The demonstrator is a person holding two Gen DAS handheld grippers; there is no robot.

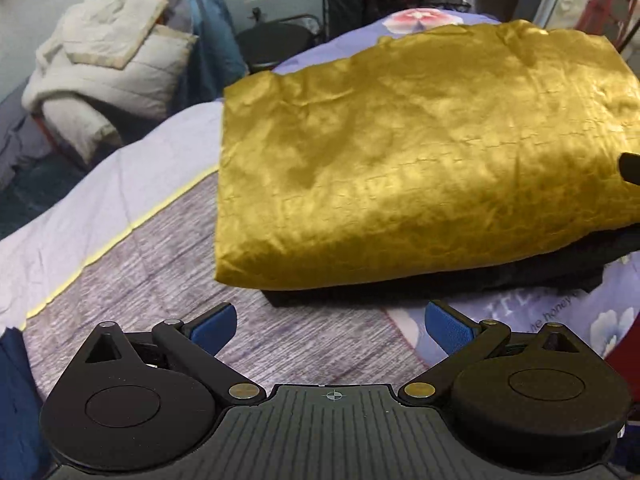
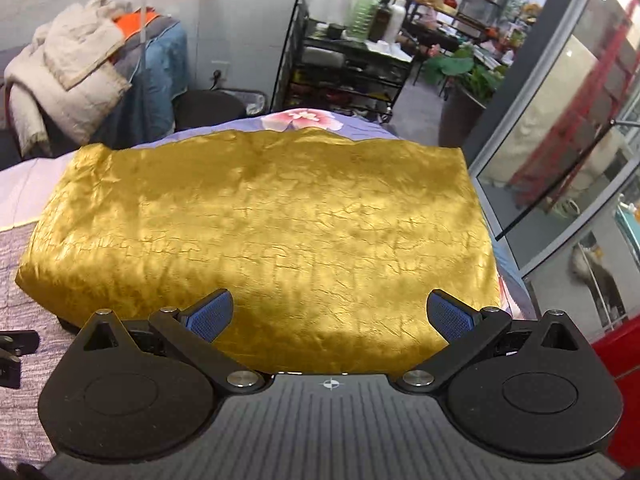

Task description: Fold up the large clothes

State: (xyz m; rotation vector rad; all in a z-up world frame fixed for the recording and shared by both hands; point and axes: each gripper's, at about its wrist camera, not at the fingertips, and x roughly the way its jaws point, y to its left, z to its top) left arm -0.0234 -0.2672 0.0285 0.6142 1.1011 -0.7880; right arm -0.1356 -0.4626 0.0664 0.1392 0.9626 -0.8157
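On bed (image 1: 120,248) | folded gold garment (image 2: 260,232) | both tools spread, empty

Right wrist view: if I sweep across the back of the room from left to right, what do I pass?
Pile of pale quilted coats → dark round chair → black wire rack with bottles → leafy green plant → glass door.

A pale tiled wall (image 2: 248,20) backs a chair heaped with coats (image 2: 64,72); a black wire shelf (image 2: 344,60) holds bottles, potted plants (image 2: 472,72) beside glass partitions (image 2: 560,140).
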